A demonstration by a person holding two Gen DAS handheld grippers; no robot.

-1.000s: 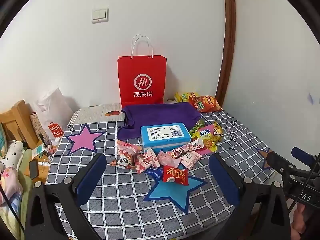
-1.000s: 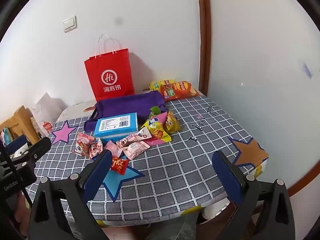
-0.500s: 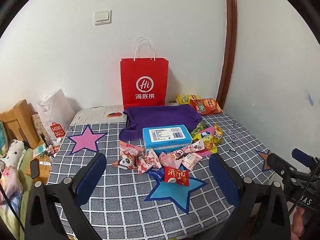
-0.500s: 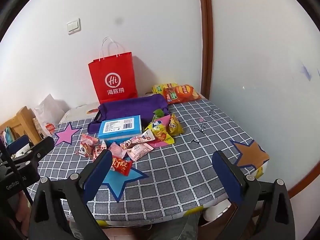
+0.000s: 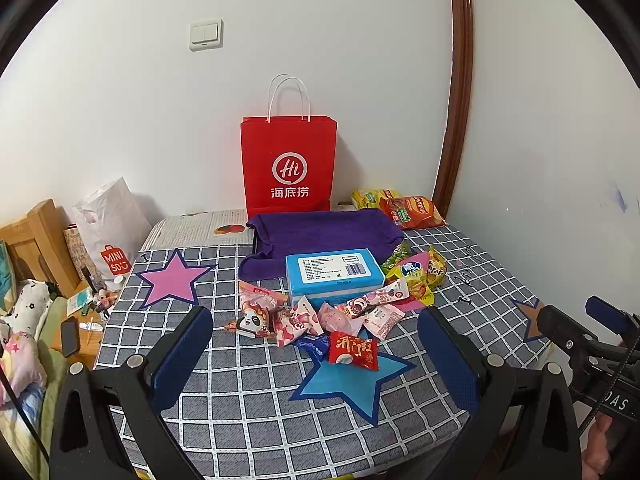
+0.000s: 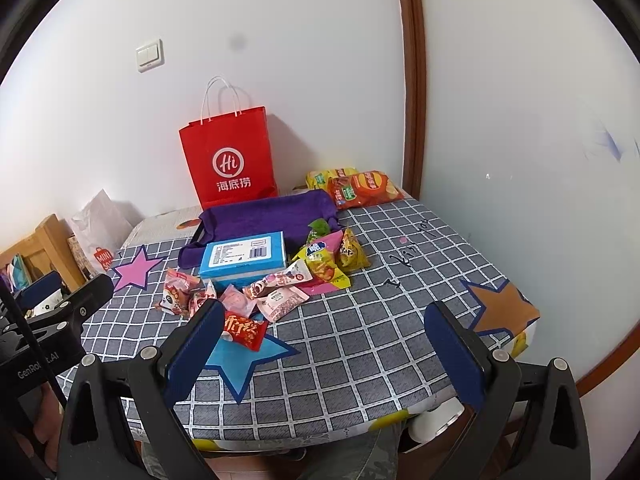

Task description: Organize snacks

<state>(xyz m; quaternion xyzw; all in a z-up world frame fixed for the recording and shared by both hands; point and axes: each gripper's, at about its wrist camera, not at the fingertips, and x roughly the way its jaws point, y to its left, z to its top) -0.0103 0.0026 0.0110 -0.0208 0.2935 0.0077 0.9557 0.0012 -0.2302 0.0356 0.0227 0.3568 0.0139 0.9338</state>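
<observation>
Both grippers are hanging back at the near edge of the table (image 5: 248, 408), jaws spread wide and gripping nothing. The snacks are lying in a loose heap around a blue box (image 5: 334, 276) at mid-table, none sorted yet by the look of it.

From the left gripper (image 5: 316, 364), the nearest piece, a red packet (image 5: 353, 351), is sitting at about 12 o'clock, just beyond the fingertips, on the top point of a blue star (image 5: 348, 380). From the right gripper (image 6: 324, 354) the same red packet (image 6: 244, 329) is lying at about 10 o'clock, partly behind the left finger (image 6: 192, 354). So the left one seems better lined up. The packet's long axis is running roughly crosswise to the left gripper's reach, so the jaws would likely be closing along its length unless turned.

The wrappers are looking like thin, glossy, crinkled film: pink packets (image 5: 340, 318) at 12 o'clock past the red one, yellow bags (image 5: 416, 274) at 1 o'clock, puffy chip bags (image 5: 408, 208) far back. A purple cloth (image 5: 320, 232) is looking soft and matte; the red paper bag (image 5: 288, 164) is standing upright against the wall.
</observation>
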